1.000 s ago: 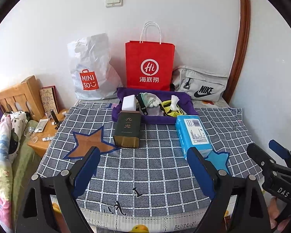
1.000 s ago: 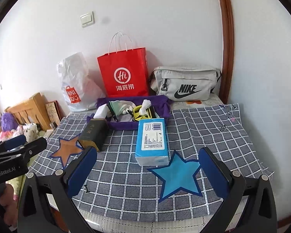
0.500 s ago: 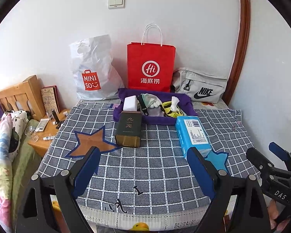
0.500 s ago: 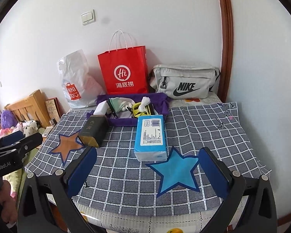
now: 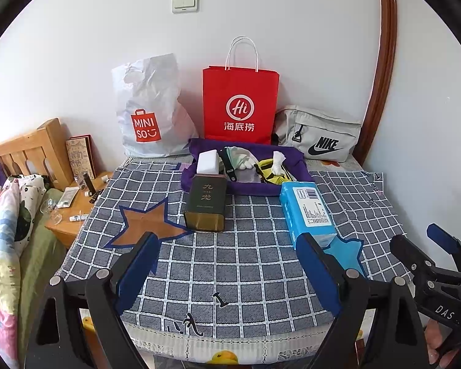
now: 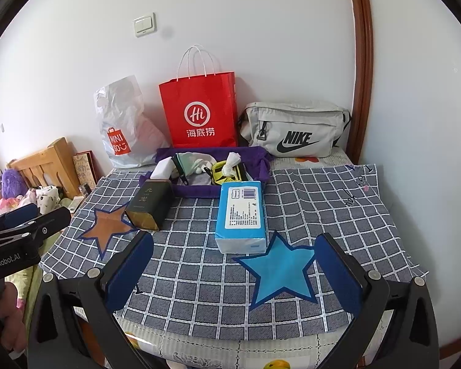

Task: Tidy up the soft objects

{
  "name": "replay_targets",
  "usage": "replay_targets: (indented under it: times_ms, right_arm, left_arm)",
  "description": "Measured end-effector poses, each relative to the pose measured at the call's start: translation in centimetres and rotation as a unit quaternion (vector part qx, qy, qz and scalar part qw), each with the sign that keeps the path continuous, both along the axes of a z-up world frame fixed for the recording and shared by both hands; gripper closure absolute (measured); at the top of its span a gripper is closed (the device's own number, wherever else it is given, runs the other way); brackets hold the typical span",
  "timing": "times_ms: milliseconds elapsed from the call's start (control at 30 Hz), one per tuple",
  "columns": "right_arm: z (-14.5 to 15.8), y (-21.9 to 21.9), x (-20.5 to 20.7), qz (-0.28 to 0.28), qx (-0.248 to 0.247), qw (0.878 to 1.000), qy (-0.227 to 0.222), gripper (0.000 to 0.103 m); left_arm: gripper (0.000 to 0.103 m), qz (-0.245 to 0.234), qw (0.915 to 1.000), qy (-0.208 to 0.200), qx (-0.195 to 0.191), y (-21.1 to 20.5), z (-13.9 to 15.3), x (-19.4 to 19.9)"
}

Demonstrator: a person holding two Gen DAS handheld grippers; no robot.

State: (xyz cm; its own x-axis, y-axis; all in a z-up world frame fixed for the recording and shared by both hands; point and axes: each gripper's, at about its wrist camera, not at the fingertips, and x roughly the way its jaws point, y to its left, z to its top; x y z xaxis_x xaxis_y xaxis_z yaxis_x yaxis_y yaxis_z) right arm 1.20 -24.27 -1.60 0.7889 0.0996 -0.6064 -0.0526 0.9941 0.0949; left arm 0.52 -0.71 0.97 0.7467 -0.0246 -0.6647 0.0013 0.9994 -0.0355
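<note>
Tissue pack lies near the blue star, just before the purple tray. Left gripper and right gripper both hover spread and empty; squeezing the pack's long sides gently would likely avoid crushing it.

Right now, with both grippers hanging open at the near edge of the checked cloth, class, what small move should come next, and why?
Probably ease the right gripper forward toward the blue tissue pack. It is open and empty, and the pack lies straight ahead of it, just beyond the blue star, nearer than the purple tray. The left gripper, also open, faces the dark tin, which looks rigid.
</note>
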Motion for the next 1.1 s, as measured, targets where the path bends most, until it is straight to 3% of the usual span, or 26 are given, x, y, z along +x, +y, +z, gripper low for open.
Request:
replay_targets:
  times_ms: [1100]
  right_arm:
    - [-0.06, 0.17, 0.16, 0.007, -0.001, 1.0, 0.002, 0.0]
  left_arm:
    - [0.012, 0.004, 1.0, 0.001, 0.003, 0.09, -0.13, -0.02]
